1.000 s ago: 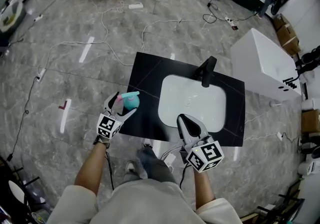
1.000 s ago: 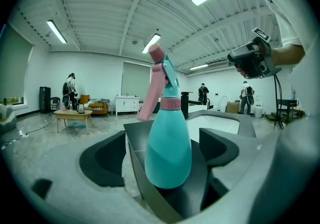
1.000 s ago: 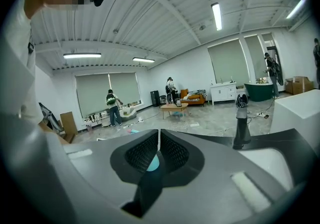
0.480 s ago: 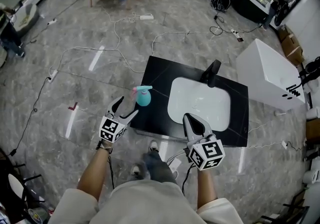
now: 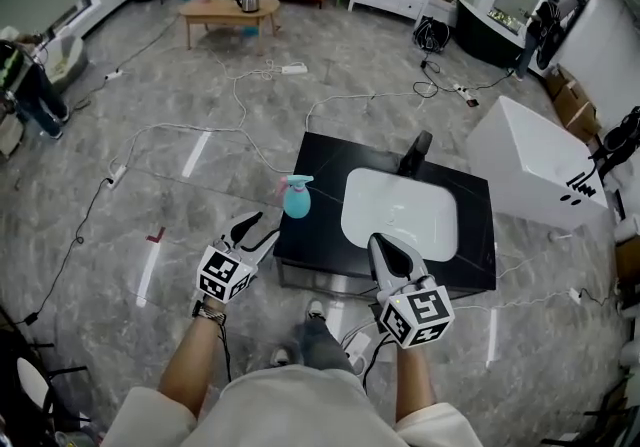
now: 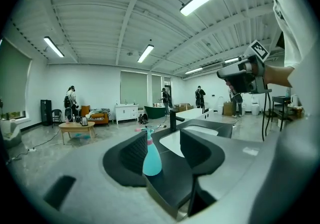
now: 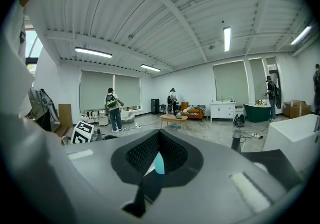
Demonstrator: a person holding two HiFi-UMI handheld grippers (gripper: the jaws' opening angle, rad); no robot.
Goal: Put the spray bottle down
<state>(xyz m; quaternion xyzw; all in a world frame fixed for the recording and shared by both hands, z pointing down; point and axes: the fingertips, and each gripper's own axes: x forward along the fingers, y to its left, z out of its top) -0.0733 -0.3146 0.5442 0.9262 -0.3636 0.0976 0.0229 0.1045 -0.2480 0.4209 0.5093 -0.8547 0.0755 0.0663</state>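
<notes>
The teal spray bottle [image 5: 296, 198] with a pink-and-teal head stands upright on the left edge of the black counter [image 5: 312, 237]. It stands alone, with nothing touching it. My left gripper [image 5: 262, 226] hangs short of the counter, below and left of the bottle. Its jaws are closing with nothing between them. In the left gripper view the bottle [image 6: 151, 157] shows through the gap, well beyond the pads. My right gripper [image 5: 378, 241] hovers over the counter's near edge by the basin, jaws together and empty. A sliver of the bottle [image 7: 159, 164] shows below the right gripper's jaws.
A white basin [image 5: 400, 215] with a black faucet [image 5: 413, 152] is set in the counter. A white tub [image 5: 535, 160] stands at the right. Cables [image 5: 240, 95] trail over the grey floor. A low wooden table [image 5: 228, 10] and people stand far back.
Both grippers have drawn back from the counter toward me. The left one was open around the bottle; now it is clear of it with narrower jaws. The bottle stays on the counter.
</notes>
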